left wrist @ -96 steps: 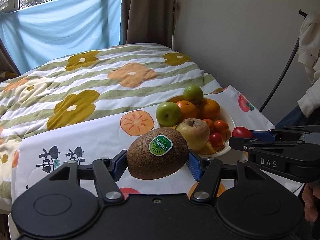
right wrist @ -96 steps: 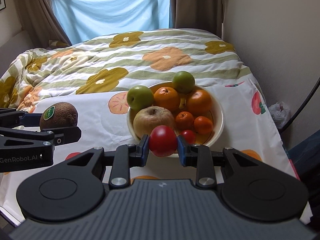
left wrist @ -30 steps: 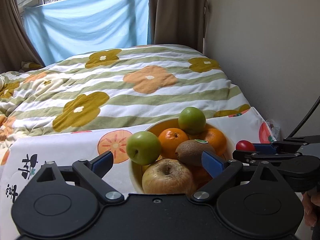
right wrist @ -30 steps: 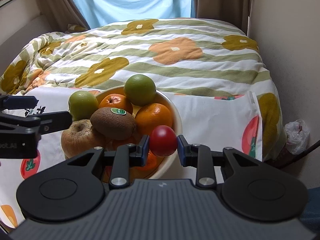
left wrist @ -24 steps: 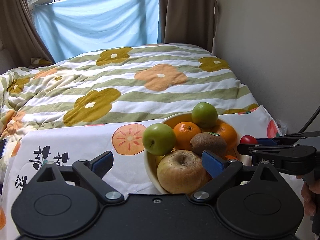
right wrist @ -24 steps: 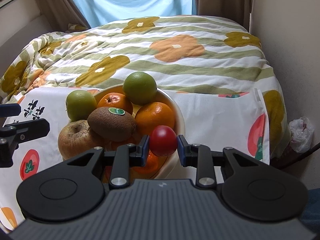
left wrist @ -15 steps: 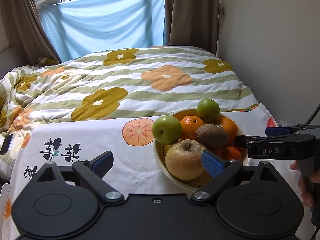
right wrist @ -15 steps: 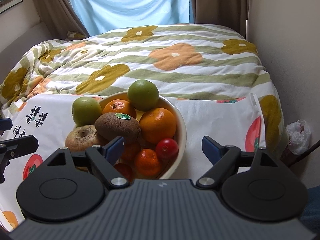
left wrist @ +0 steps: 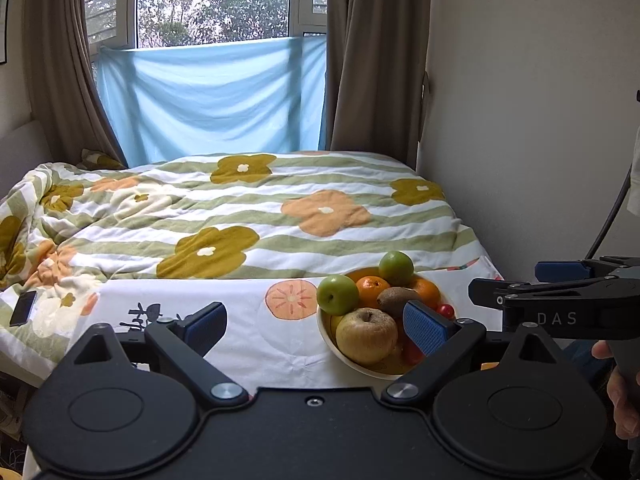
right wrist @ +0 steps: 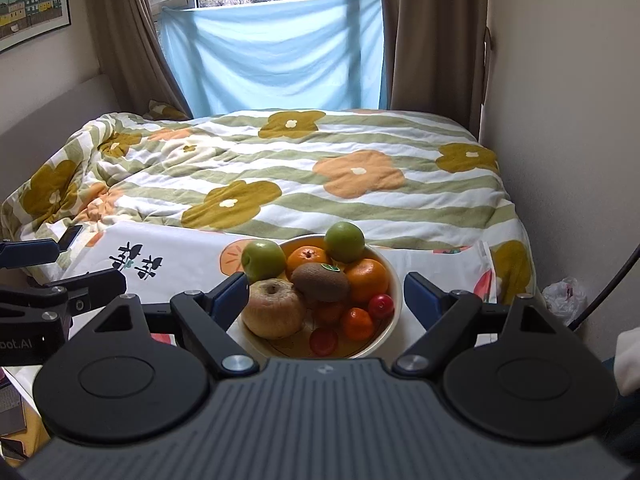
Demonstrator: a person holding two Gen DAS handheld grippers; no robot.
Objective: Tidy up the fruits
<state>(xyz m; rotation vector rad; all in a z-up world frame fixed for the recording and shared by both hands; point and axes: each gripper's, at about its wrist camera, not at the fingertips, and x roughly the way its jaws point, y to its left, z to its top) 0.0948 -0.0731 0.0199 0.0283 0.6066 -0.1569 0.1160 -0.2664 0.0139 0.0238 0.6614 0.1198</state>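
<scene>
Both wrist views looked across a bed toward a window. A cream bowl (right wrist: 394, 300) stood on a white fruit-print cloth (right wrist: 176, 256) laid over the near end of a floral striped quilt (right wrist: 304, 168).

The bowl was piled with fruit. At its near left sat a yellow-brown apple (right wrist: 274, 308), wrinkled about the stalk. A kiwi (right wrist: 320, 282) bearing a green sticker lay on top at the centre, touching the apple. Behind it were a green apple (right wrist: 264, 258) at the left rim, a second green fruit (right wrist: 345, 242) at the back, and two oranges (right wrist: 308, 258), one behind the kiwi and one to its right. Lower at the right lay a red cherry tomato (right wrist: 381, 306), touching a small mandarin (right wrist: 357, 323); another red tomato (right wrist: 323, 340) lay at the near edge.

The right gripper (right wrist: 326, 294) was held above and in front of the bowl, its jaws spread wide with nothing between them; the bowl showed through the gap. The left gripper (left wrist: 316, 320) was likewise wide apart and empty, held to the left of the bowl; its right finger overlapped the bowl in that view. A hand (left wrist: 618, 396) at the right edge of the left view held the right gripper's handle.

A dark phone (left wrist: 23, 308) lay on the quilt at the far left. A pale blue sheet (right wrist: 276, 48) hung across the lower window between brown curtains (right wrist: 436, 40).
</scene>
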